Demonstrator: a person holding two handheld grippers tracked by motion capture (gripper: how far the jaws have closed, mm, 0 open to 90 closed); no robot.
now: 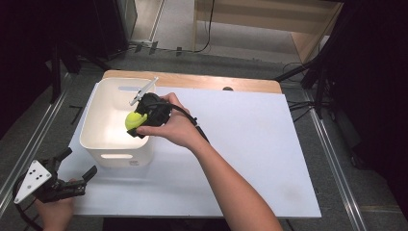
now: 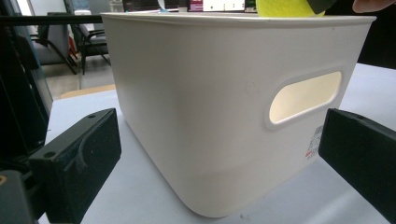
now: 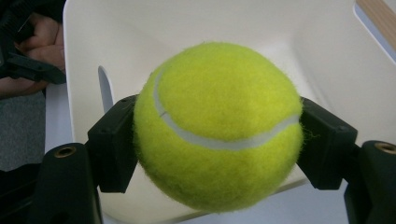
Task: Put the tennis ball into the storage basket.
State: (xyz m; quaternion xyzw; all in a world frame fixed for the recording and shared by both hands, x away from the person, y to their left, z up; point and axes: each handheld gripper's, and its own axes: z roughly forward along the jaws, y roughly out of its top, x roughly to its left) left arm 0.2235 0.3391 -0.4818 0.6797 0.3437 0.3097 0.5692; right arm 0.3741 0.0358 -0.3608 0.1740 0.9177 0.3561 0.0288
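A yellow tennis ball (image 1: 135, 120) (image 3: 218, 126) is clamped between the black jaws of my right gripper (image 1: 139, 121) (image 3: 219, 142). The person's right hand holds it over the near right part of a white plastic bin (image 1: 98, 139) (image 3: 327, 56). From the left gripper view the bin's side wall (image 2: 210, 116) with its handle slot stands close ahead, and the ball (image 2: 285, 6) peeks above the rim. My left gripper (image 1: 79, 163) (image 2: 219, 163) rests at the table's near left corner, jaws wide apart, nothing between them, aimed at the bin.
A white sheet (image 1: 260, 144) covers the table, with a strip of bare wood (image 1: 216, 82) along the far edge. Metal rails run down both sides, and stands and cables sit on the floor beyond.
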